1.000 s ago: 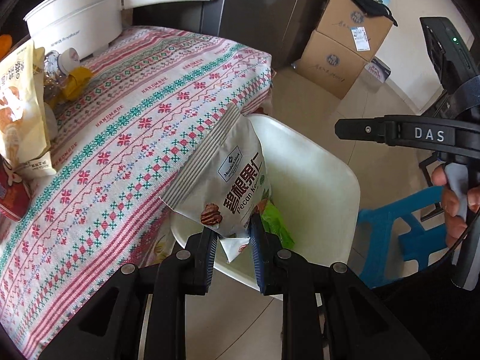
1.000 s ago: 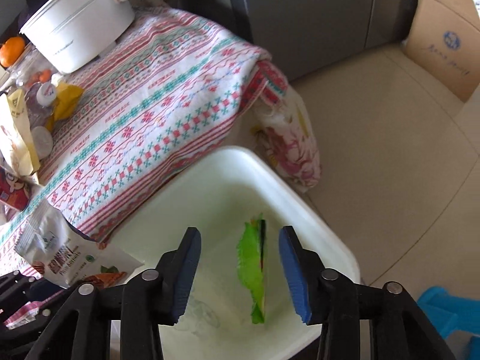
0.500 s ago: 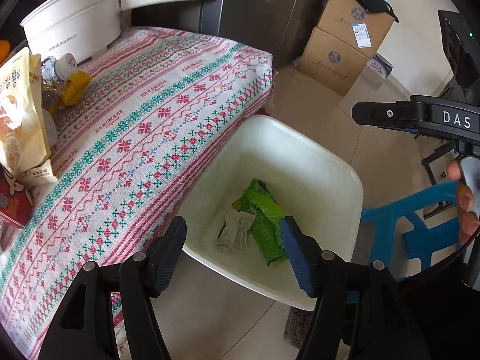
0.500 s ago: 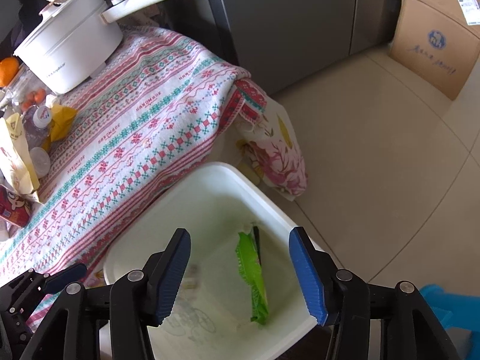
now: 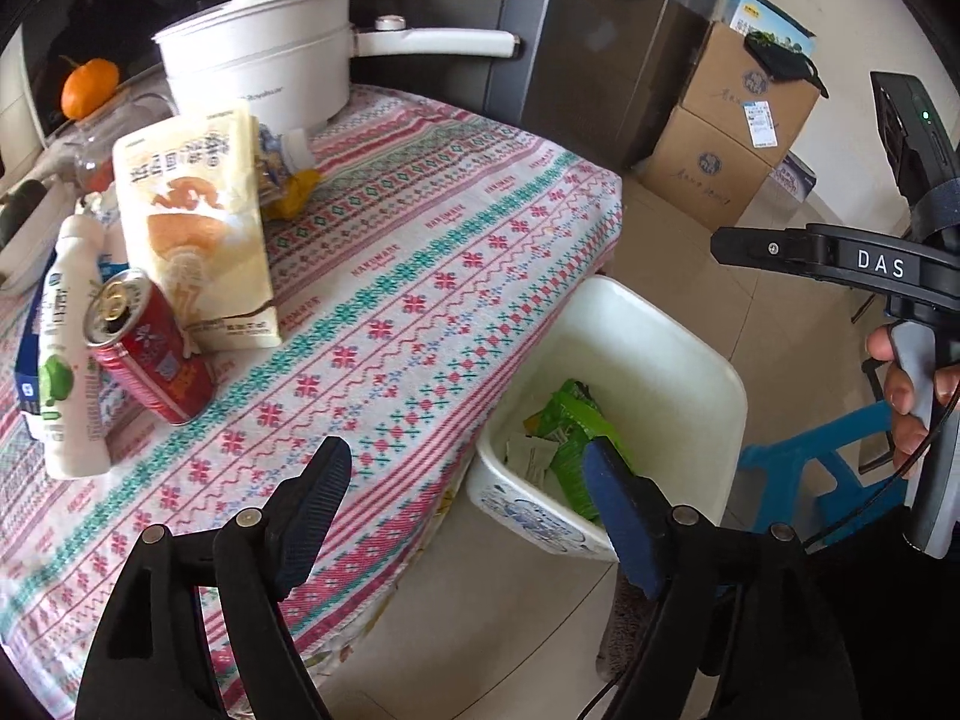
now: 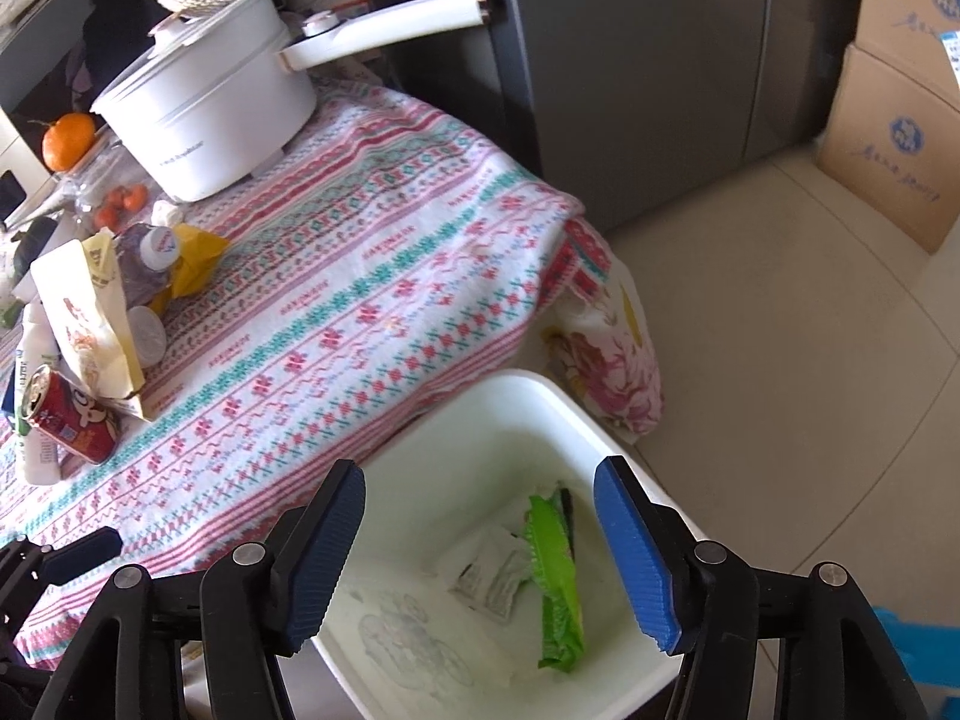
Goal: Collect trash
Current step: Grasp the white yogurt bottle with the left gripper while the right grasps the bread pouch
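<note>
Holding both tools spread wide, I see nothing between the jaws of my left gripper [image 5: 465,510] or my right gripper [image 6: 480,552]. Below them the white bin [image 6: 600,420] stands on the floor against the worktop [image 5: 420,276], and a green wrapper [image 6: 555,570] lies inside it touching a pale snack bag [image 6: 489,576]. On the worktop a red can [image 5: 147,348], a yellow bag [image 5: 198,228] and a white bottle [image 5: 69,372] crowd together.
</note>
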### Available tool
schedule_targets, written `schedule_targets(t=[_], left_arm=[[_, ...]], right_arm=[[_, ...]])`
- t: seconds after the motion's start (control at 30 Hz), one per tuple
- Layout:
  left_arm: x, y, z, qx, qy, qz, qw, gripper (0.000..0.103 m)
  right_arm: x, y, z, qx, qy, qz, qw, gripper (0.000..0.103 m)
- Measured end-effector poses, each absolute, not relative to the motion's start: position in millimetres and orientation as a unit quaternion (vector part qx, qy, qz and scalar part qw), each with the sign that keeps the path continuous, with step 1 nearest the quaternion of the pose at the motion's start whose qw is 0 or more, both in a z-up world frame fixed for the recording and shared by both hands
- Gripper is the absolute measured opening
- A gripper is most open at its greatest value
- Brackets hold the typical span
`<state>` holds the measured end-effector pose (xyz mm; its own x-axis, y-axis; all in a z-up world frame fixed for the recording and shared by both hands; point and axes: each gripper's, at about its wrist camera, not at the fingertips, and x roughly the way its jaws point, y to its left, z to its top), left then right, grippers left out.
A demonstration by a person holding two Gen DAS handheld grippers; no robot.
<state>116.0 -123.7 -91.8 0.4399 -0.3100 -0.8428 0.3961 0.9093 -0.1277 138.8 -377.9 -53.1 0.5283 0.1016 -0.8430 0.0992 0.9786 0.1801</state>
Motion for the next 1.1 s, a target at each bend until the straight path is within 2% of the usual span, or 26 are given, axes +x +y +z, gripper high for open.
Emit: schedule_targets(t=[0.5, 0.63, 0.77, 0.93, 1.1], left_arm=[[138.5, 9.5, -52.5, 0.021, 0.474, -0.077, 0.877, 0.085], [158.1, 37.7, -56.8, 0.022, 0.481, -0.046, 0.875, 0.085], [170.4, 68.2, -79.0, -0.035, 0.487, -0.038, 0.872, 0.084], [192.9, 70.7, -98.8, -0.041, 0.510, -0.046, 0.858, 0.078], [215.7, 67.3, -113.8, -0.036, 0.524, -0.048, 0.850, 0.061]], right_arm=[[167.8, -281.0, -36.0, 0.063, 0.483, 0.080, 0.869, 0.074], [185.2, -257.4, -27.5, 0.053, 0.487, 0.095, 0.867, 0.074], [204.6, -232.7, -21.6, 0.045, 0.475, 0.112, 0.871, 0.077], [223.0, -207.8, -44.7, 0.042, 0.498, 0.129, 0.857, 0.079], [237.8, -191.0, -55.3, 0.021, 0.503, 0.130, 0.854, 0.079]])
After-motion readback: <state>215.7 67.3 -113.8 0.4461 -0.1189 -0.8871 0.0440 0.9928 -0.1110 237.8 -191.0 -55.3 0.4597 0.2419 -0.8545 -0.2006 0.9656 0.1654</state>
